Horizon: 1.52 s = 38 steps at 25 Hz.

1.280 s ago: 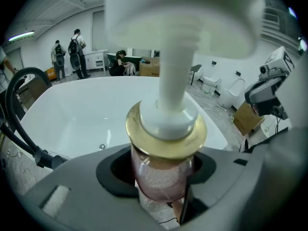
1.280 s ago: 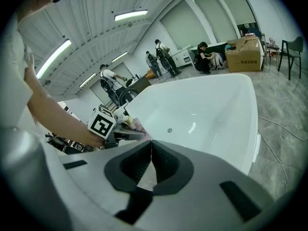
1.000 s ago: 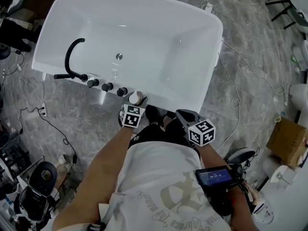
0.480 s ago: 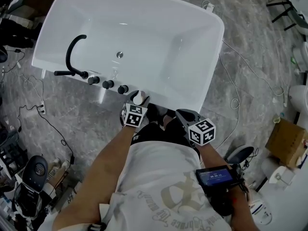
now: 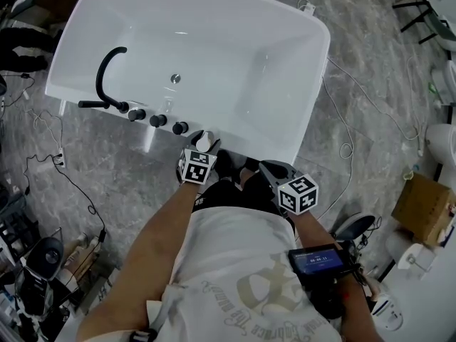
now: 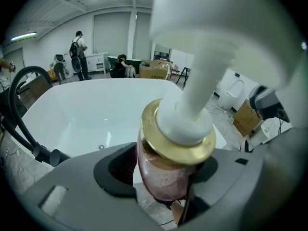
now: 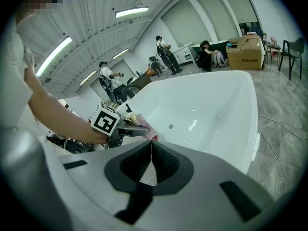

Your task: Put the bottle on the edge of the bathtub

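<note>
Pink-tinted pump bottle point(image 6: 175, 143) sits between the left gripper point(image 6: 162, 177) opening fingers; right gripper point(image 7: 150, 150) fingers closed.

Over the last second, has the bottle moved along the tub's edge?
No, not noticeably. The bottle stays at the bathtub's near rim, just right of the last black knob, between the left gripper's opening jaws.

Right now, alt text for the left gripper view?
A pink pump bottle with a gold collar and white pump head fills the frame, between the opening jaws of the left gripper. Behind it, the white bathtub with a black faucet at left.
</note>
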Each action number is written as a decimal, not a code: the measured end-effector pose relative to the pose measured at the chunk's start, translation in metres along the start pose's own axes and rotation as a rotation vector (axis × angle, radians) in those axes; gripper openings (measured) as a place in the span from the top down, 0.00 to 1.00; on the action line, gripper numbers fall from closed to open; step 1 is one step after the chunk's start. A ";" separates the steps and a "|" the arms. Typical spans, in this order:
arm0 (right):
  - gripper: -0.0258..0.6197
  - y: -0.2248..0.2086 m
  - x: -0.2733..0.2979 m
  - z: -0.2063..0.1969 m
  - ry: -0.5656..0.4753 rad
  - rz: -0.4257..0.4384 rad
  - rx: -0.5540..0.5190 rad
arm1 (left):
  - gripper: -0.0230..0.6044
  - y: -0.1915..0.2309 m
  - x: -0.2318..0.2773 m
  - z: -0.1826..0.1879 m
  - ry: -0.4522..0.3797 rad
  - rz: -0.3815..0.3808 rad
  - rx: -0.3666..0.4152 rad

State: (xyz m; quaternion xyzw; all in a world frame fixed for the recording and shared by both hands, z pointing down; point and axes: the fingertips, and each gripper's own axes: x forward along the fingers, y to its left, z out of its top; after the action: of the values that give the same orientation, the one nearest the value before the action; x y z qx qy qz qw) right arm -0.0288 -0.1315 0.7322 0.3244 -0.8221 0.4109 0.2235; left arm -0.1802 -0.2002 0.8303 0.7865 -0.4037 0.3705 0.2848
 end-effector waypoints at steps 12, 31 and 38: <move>0.95 0.009 0.005 -0.003 -0.015 0.016 -0.009 | 0.47 0.005 -0.018 0.011 -0.031 0.006 -0.001; 0.95 0.020 0.009 0.004 -0.031 0.013 -0.019 | 0.47 -0.002 -0.055 0.000 -0.064 -0.030 -0.012; 0.95 0.025 0.010 0.013 -0.068 -0.001 -0.057 | 0.58 -0.009 -0.081 -0.008 -0.115 -0.042 -0.063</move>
State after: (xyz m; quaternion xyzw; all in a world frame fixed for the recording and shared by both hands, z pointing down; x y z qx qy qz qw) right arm -0.0547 -0.1344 0.7177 0.3321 -0.8404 0.3762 0.2049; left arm -0.2081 -0.1556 0.7674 0.8056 -0.4142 0.3056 0.2934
